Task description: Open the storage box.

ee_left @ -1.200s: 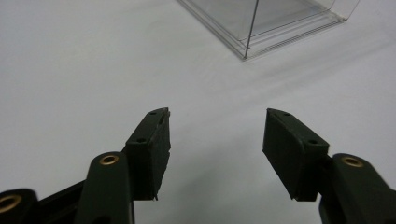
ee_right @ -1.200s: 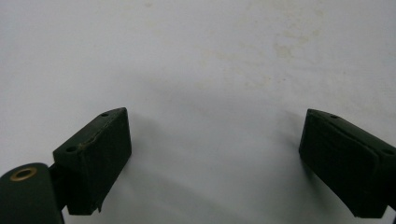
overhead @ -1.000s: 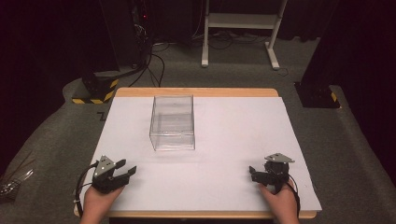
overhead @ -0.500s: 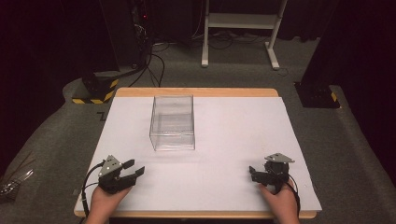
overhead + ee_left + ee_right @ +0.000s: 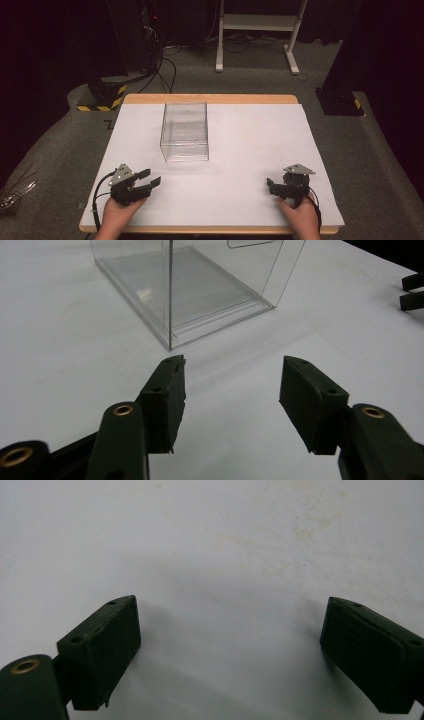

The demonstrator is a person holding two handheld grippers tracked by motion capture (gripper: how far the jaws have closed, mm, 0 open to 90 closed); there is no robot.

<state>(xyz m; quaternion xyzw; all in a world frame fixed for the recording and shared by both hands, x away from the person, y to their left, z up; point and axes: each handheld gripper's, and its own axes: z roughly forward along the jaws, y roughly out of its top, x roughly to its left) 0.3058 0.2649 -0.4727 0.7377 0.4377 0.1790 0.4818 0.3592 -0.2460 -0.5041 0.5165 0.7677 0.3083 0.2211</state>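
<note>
High view shows a clear plastic box [image 5: 184, 131] standing on a white-covered counter [image 5: 250, 145], left of centre and toward the far side, with 2 hands coming in from the near edge. The left tongs [image 5: 148, 178] sit near the front left corner, spread apart and holding nothing, angled toward the box. The right tongs [image 5: 270, 185] rest near the front right corner, well apart from the box, also spread and holding nothing. Left gripper view looks between its 2 black pads [image 5: 165, 402] at the box's near corner [image 5: 170, 310], close ahead but not touching; the walls are thin and see-through, the top looks open, and a flat base lip runs along the bottom. Right gripper view shows its parted pads [image 5: 102, 647] over bare white surface. The box looks light, stiff and hollow, with smooth walls likely to be slippery, and thin enough to flex or crack under a hard squeeze. A sensible hold is probably 1 upright wall near its top rim, 1 pad inside and 1 outside, or a corner where 2 walls stiffen each other. Compared with 1 second ago, the left hand is further in from the counter's left edge and its tongs point more toward the box; the right hand and the box are where they were.
</note>
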